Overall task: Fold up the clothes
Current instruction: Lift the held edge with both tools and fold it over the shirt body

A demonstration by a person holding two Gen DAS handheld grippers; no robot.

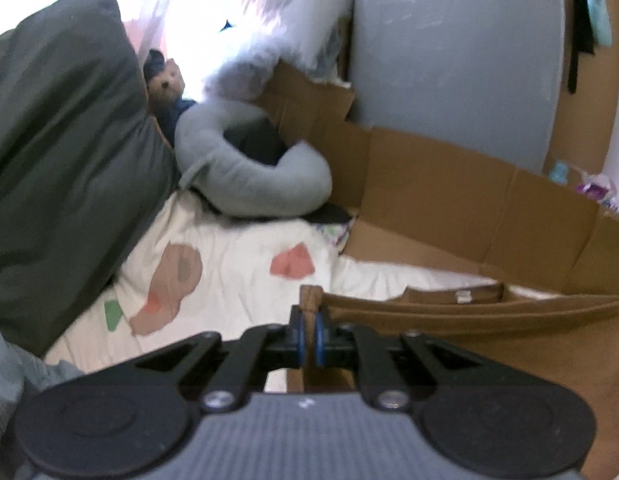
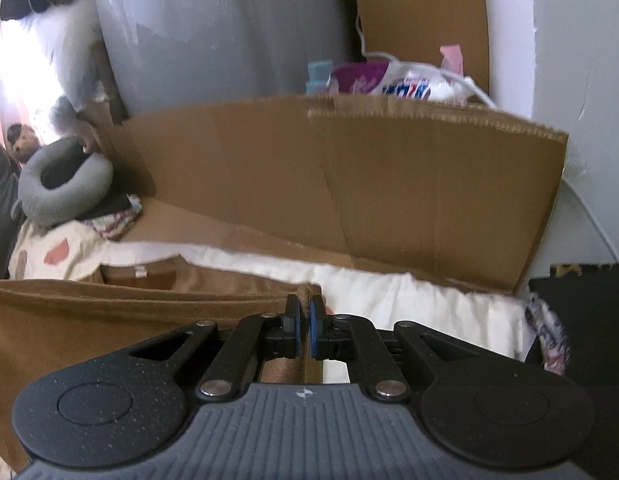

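Note:
A brown garment (image 1: 489, 336) lies on the white bed cover, its near edge lifted and stretched between both grippers. My left gripper (image 1: 309, 322) is shut on the garment's left corner, a tuft of brown cloth poking up between its blue pads. In the right wrist view the same brown garment (image 2: 109, 312) runs off to the left, and my right gripper (image 2: 304, 318) is shut on its right corner. A white label shows at the collar (image 2: 140, 271) farther back.
Folded cardboard (image 2: 349, 184) stands along the far side of the bed. A grey ring cushion (image 1: 245, 168) and a teddy bear (image 1: 167, 84) sit at the back left, beside a dark green pillow (image 1: 57, 152). A patterned white sheet (image 1: 229, 280) covers the bed. A black surface (image 2: 581, 312) lies at right.

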